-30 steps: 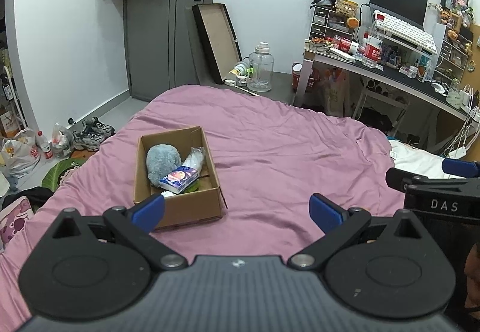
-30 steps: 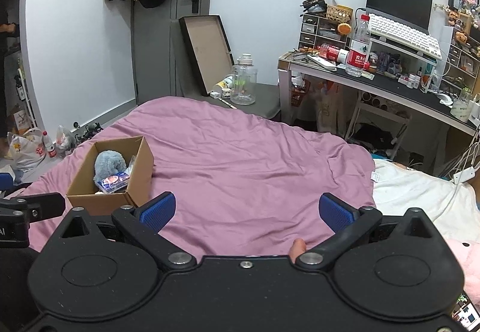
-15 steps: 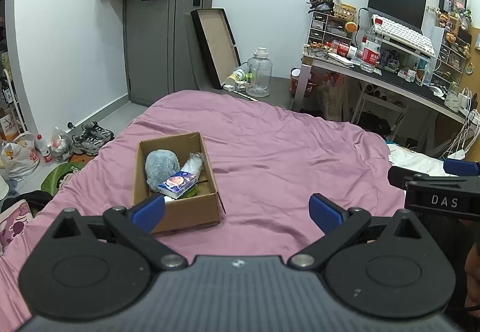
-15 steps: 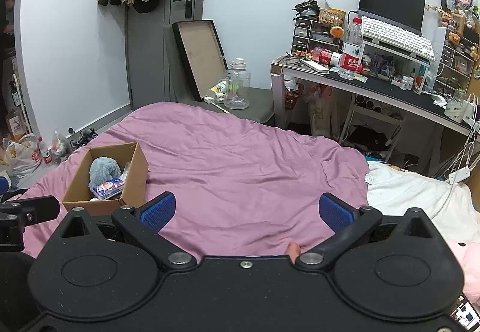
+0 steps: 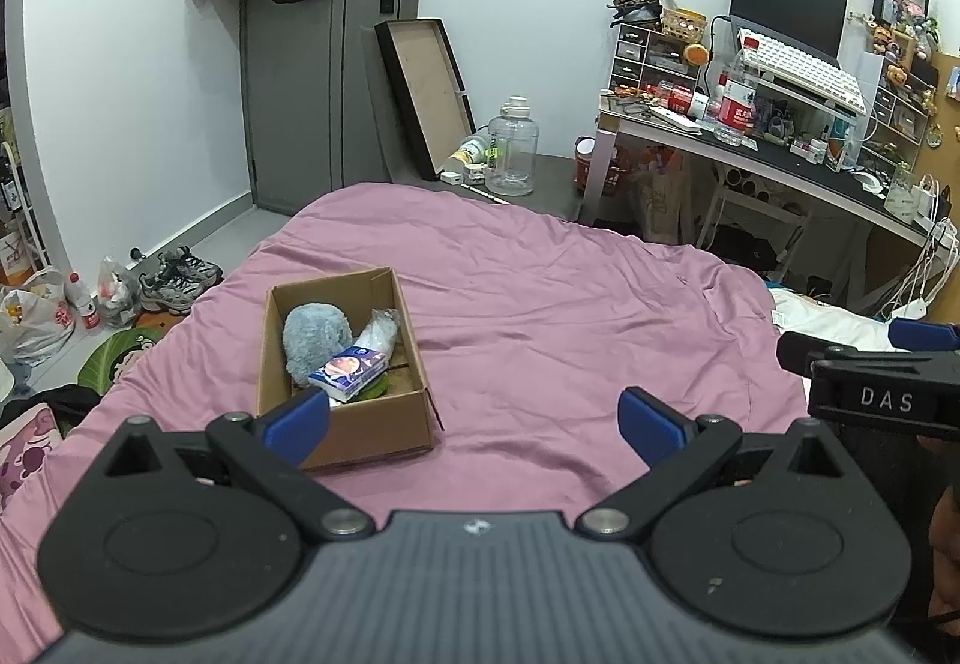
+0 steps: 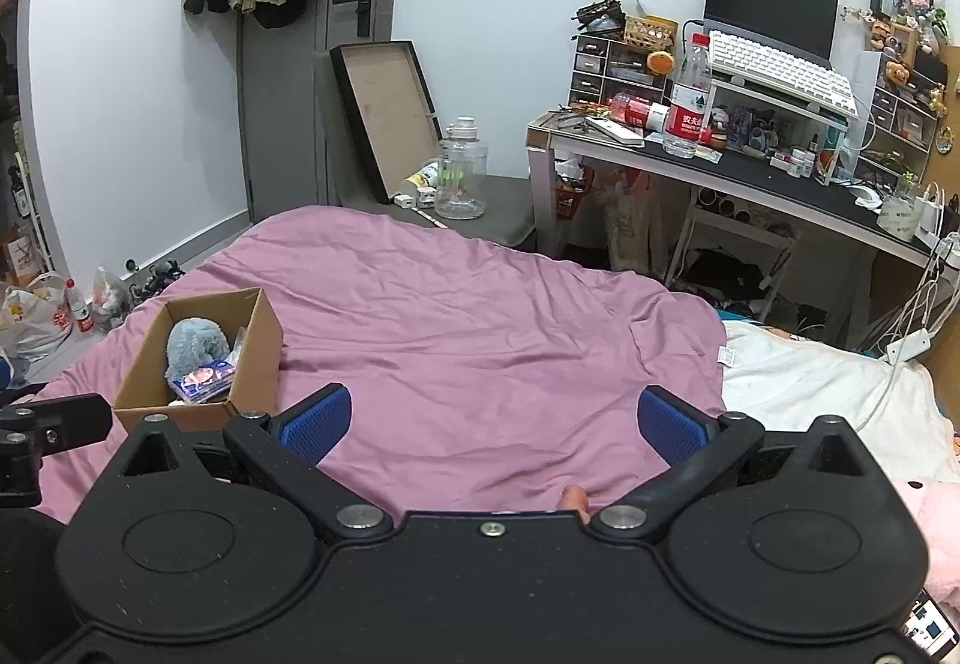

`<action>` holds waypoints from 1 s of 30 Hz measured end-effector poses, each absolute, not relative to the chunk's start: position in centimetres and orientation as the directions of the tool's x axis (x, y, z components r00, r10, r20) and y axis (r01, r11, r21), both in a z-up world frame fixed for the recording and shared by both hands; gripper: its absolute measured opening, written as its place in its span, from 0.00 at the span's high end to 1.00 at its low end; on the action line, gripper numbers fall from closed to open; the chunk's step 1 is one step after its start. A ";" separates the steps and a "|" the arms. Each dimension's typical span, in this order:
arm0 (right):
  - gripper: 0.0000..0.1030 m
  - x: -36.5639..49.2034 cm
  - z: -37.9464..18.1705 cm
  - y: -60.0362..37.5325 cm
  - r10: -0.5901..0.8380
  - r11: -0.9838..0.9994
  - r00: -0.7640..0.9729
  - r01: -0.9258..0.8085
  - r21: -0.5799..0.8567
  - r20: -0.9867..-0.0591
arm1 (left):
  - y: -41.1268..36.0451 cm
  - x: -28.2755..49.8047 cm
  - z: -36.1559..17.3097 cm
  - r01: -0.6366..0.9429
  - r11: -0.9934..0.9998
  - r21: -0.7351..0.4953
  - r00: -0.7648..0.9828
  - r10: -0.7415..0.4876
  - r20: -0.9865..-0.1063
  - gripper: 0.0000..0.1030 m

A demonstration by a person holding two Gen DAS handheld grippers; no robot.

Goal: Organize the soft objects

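Note:
An open cardboard box (image 5: pixel 384 424) sits on the pink bed cover (image 5: pixel 540 292). It holds a grey-blue plush (image 5: pixel 315 337), a blue tissue pack (image 5: pixel 348 373) and a clear plastic bag (image 5: pixel 378 331). The box also shows in the right wrist view (image 6: pixel 258 340) at the left. My left gripper (image 5: pixel 474 418) is open and empty, above the bed just right of the box. My right gripper (image 6: pixel 492 424) is open and empty over the middle of the bed; its side shows in the left wrist view (image 5: pixel 870 364).
A cluttered desk (image 6: pixel 750 172) with monitor and keyboard stands at the far right. A clear water jug (image 5: pixel 510 147) and a leaning tray (image 5: pixel 426 93) stand past the bed's foot. Shoes and bags (image 5: pixel 120 286) lie on the floor at left. A white blanket (image 6: pixel 810 382) lies to the right.
Both grippers have risen and drawn back a little, so the box and bed look slightly lower and farther. Both stay open and empty.

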State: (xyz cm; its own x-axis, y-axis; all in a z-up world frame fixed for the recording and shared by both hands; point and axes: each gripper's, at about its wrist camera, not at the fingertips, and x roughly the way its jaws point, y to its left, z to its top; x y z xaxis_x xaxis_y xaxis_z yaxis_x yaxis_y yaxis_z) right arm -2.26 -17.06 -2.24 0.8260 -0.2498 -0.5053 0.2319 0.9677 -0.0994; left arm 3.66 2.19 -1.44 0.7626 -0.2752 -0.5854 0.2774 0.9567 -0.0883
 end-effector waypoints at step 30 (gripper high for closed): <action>0.00 -2.2 -2.2 -16.5 -0.242 0.969 0.827 0.229 -0.089 -0.507 | 2.4 4.1 -1.2 0.263 0.961 -0.084 0.767 -0.261 -0.587 0.01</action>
